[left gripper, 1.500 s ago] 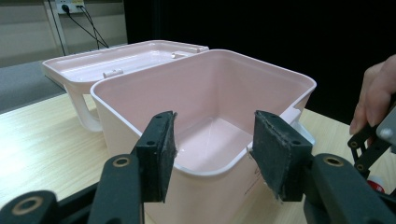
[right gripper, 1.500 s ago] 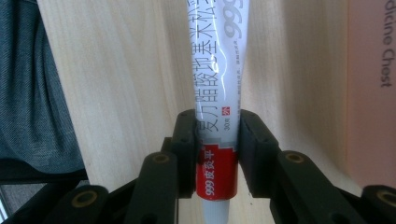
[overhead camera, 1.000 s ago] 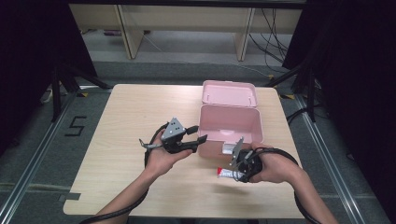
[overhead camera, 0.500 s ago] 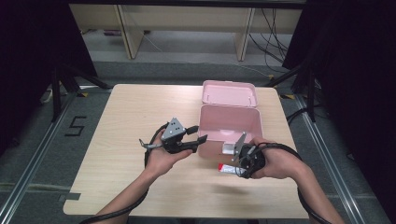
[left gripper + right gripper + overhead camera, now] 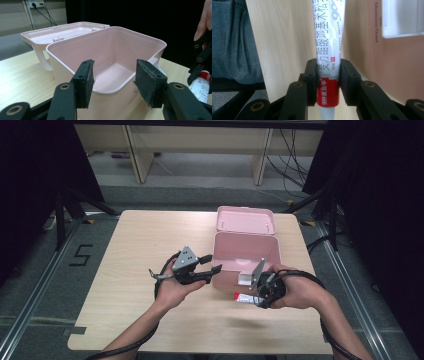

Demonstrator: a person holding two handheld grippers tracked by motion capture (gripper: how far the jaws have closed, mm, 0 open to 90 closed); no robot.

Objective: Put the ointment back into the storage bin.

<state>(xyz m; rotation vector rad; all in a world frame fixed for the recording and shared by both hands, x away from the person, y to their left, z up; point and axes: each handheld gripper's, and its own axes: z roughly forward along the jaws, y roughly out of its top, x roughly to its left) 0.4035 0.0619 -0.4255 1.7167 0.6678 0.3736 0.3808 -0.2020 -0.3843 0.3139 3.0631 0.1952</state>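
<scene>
An open pink box (image 5: 222,270) stands mid-table with its lid (image 5: 245,220) laid back behind it. My left gripper (image 5: 212,264) hovers at the box's front left corner, jaws open and empty. In the left gripper view the pads (image 5: 86,83) frame the box's bare inside (image 5: 110,47). My right gripper (image 5: 248,296) is just in front of the box, shut on a white-and-red ointment tube (image 5: 243,297). The right gripper view shows both pads of this gripper (image 5: 327,80) pressing the tube (image 5: 327,37) near its red end, beside the box's front wall (image 5: 397,62).
A white latch (image 5: 403,17) sits on the box's front. The wooden table (image 5: 135,250) has bare room to the left and front. Table edges drop to grey floor; dark curtains and cables (image 5: 320,240) flank the right side.
The right hand with the tube has edged slightly toward the box's front. The left hand has stayed where it was.
</scene>
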